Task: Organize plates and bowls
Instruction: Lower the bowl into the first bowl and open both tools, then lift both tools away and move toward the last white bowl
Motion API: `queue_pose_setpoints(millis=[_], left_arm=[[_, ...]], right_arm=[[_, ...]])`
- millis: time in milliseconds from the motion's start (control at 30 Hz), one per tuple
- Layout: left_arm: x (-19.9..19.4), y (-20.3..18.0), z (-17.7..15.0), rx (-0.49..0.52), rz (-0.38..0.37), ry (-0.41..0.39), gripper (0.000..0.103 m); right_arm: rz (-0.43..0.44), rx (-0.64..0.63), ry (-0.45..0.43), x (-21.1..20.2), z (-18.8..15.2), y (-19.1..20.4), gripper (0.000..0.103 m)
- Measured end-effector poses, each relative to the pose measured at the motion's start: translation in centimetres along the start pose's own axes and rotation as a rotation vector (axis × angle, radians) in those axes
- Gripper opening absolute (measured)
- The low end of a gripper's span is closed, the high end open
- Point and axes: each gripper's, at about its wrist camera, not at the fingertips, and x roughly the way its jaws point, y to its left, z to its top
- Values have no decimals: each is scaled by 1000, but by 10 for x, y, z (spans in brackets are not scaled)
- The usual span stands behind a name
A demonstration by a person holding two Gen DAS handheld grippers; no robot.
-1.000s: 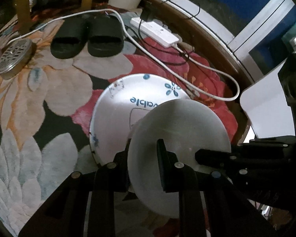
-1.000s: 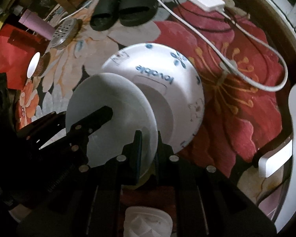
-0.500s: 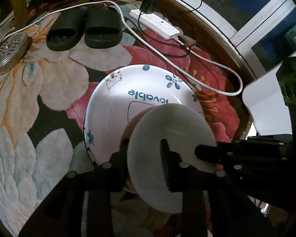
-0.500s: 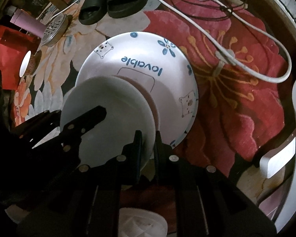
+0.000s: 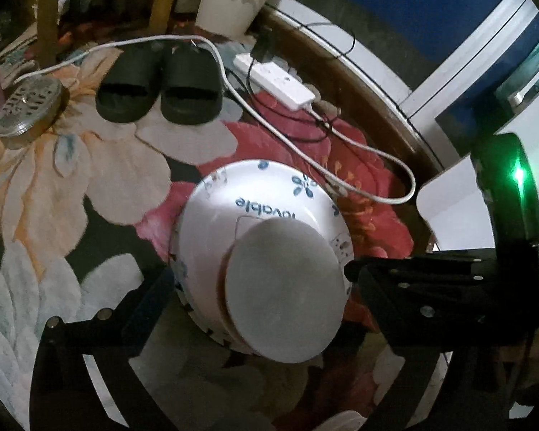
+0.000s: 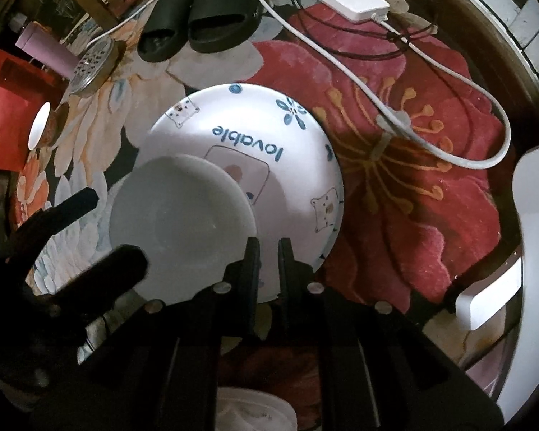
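Probably a home, floral rug (image 5: 46, 194), slippers (image 5: 161, 86)

Left black two-finger gripper (image 5: 262, 282): jaws spread wide, gripping nothing, its near finger (image 5: 151, 294) low on the left of its own view. Right black two-finger gripper (image 6: 269, 248): jaws drawn to a narrow slit, apparently pinching the rim of the small plain white plate (image 6: 183, 222); contact is partly hidden. The grippers face each other.
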Motion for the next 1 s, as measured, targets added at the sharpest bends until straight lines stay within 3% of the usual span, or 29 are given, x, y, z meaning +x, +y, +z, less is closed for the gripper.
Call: queue_pose_setpoints(millis=[400, 467, 533, 567, 800, 1000], left_arm=[[-22, 41, -10, -29, 184, -46, 102], [-27, 50, -12, -38, 209, -51, 102], [-31, 56, -14, -43, 225, -51, 102], [-34, 60, -15, -47, 233, -53, 102], [-48, 82, -23, -73, 283, -58, 103], [-58, 97, -30, -92, 305, -62, 103]], right_arm=[[32, -29, -7, -2, 5, 26, 14], [30, -27, -11, -2, 6, 29, 34], [37, -14, -24, -3, 6, 30, 84], [39, -6, -36, -5, 6, 31, 90], [41, -39, -66, -8, 11, 52, 103], [54, -58, -67, -5, 10, 68, 103]])
